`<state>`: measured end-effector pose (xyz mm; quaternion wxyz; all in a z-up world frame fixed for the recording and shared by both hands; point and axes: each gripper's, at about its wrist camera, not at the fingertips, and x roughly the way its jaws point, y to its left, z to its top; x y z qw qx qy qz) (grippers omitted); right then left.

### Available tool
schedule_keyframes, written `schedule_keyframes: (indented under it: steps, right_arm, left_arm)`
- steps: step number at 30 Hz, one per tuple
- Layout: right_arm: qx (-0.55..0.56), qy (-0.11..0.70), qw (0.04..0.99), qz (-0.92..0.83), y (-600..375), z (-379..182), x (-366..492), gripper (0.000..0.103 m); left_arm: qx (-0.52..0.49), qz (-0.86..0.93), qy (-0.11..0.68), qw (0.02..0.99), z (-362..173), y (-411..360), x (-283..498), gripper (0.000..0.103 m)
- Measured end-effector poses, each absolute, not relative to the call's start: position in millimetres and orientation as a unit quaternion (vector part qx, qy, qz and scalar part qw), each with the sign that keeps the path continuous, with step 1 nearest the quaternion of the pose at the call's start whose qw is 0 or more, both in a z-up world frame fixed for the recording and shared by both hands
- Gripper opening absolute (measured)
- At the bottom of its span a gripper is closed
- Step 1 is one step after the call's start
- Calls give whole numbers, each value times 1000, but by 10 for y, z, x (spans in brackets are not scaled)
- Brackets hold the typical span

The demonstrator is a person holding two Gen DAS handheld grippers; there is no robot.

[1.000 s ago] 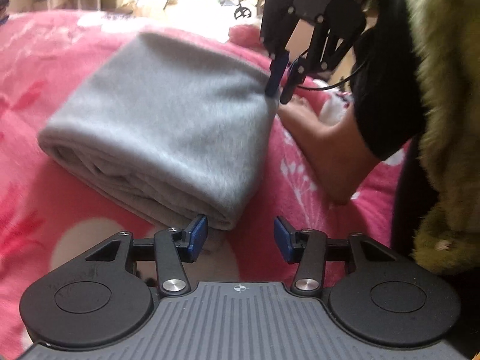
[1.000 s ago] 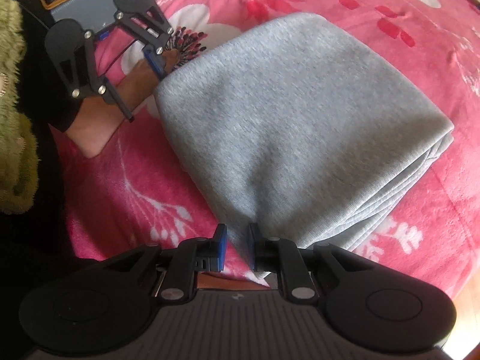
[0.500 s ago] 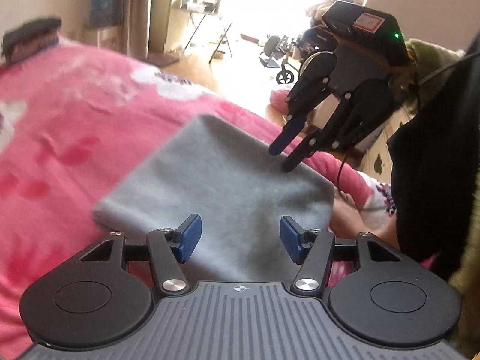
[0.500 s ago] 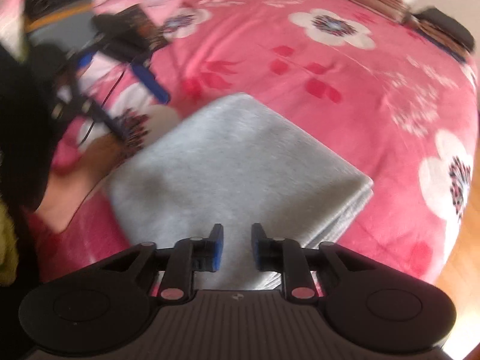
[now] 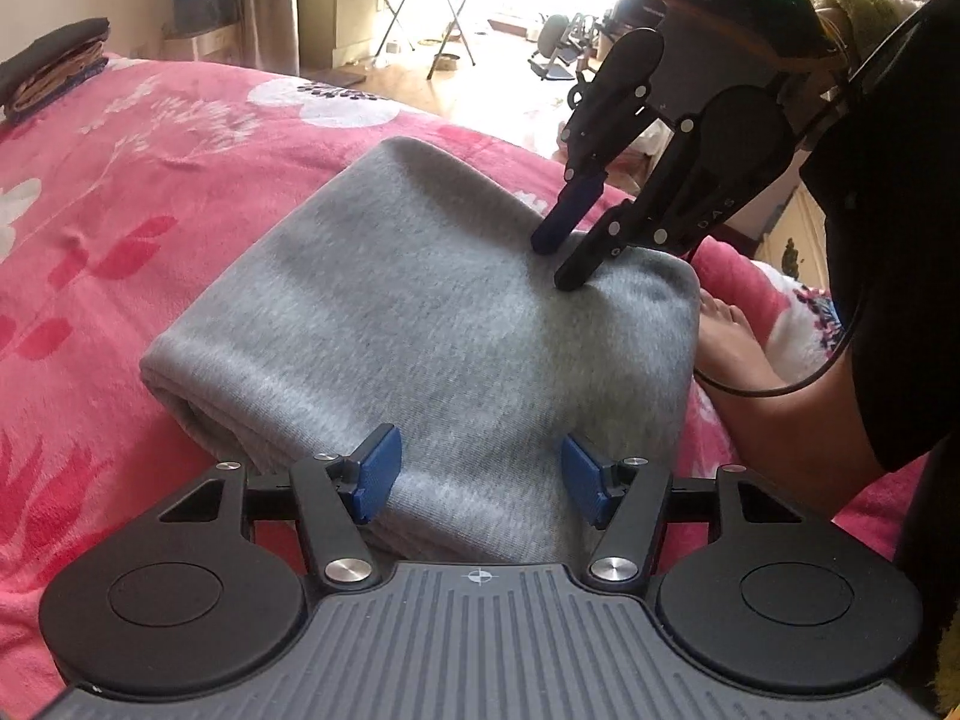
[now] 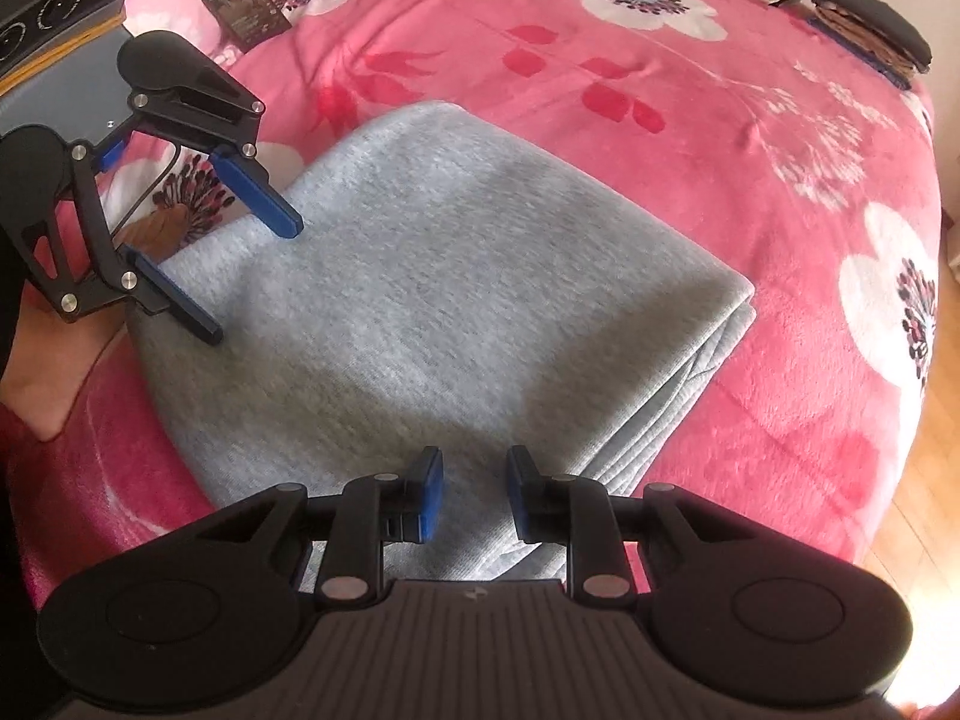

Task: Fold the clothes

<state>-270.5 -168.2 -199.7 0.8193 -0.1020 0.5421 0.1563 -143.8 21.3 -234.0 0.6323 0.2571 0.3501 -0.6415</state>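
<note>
Letting go on both sides: a second ago my right tongs point(image 6: 470, 492) pinched the near edge of the grey garment point(image 6: 432, 300) almost shut and my left tongs point(image 5: 477, 477) sat at its corner. Now both have lifted clear above the cloth.

- Left tongs: jaws wide apart, nothing between the pads; folded bundle lies under and ahead of them.
- Right tongs: jaws a narrow gap apart, empty; in the left view their tips hover just over (maybe brushing, cannot tell) the far right corner of the bundle.
- Garment: compact folded stack on the pink floral blanket point(image 6: 750, 138), layered edges showing to the right of my right tongs.

Reading: release means this fold is set. I judge the piece near done; perhaps a final pat or a move to the pile.
</note>
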Motion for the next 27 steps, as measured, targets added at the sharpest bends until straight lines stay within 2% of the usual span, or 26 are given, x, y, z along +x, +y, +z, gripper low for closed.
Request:
schedule_keyframes:
  steps: [27]
  right_arm:
    - [-84, 534, 828, 150, -1689, -2010, -2722, 26]
  left_arm:
    - [257, -636, 351, 637, -2350, 200, -1489, 63]
